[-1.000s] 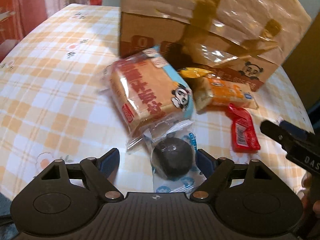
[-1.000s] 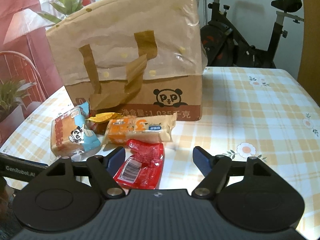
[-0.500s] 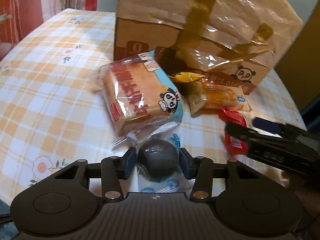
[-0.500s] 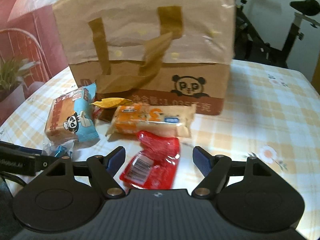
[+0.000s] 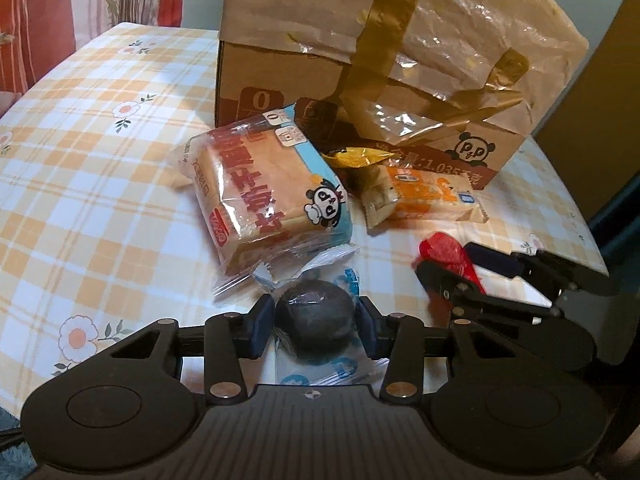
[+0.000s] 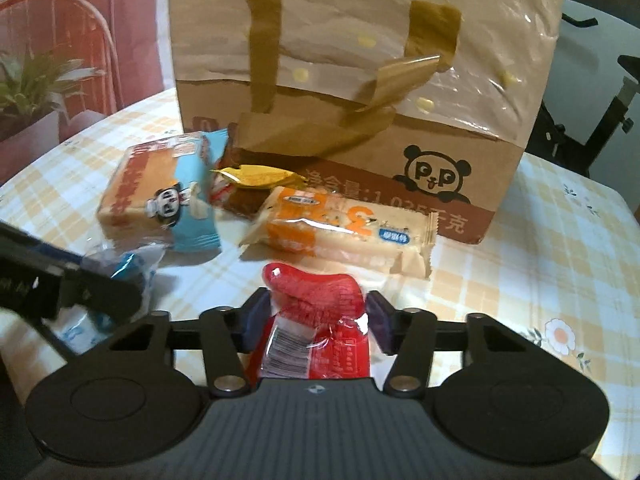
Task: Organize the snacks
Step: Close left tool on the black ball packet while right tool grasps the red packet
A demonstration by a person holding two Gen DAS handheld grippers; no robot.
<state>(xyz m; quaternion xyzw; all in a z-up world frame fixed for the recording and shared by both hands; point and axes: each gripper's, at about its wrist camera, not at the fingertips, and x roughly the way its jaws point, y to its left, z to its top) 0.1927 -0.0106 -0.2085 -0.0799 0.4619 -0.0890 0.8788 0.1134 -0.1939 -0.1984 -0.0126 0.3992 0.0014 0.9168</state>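
Checked tablecloth (image 5: 100, 184) beneath both claws: left gripper (image 5: 316, 322) pinches the dark round bun packet (image 5: 314, 320); right gripper (image 6: 318, 322) pinches the red sachet (image 6: 320, 320), apparently for sorting toward the panda carton (image 6: 400, 160) ahead.

My left gripper (image 5: 314, 322) has its blue fingers (image 5: 258, 326) pressed against both sides of a dark round snack (image 5: 314, 320) in a clear wrapper, near the worktop's (image 5: 100, 184) front edge. Just behind it lies a wrapped bread loaf (image 5: 264, 196) with a panda print. Toward the back stands a cardboard box (image 5: 360, 72) under a brown bag, with an orange bar (image 5: 424, 200) and a gold wrapper (image 5: 360, 157) at its foot. My right gripper (image 5: 472, 264) sits around a red packet (image 5: 448, 256) near the right edge.
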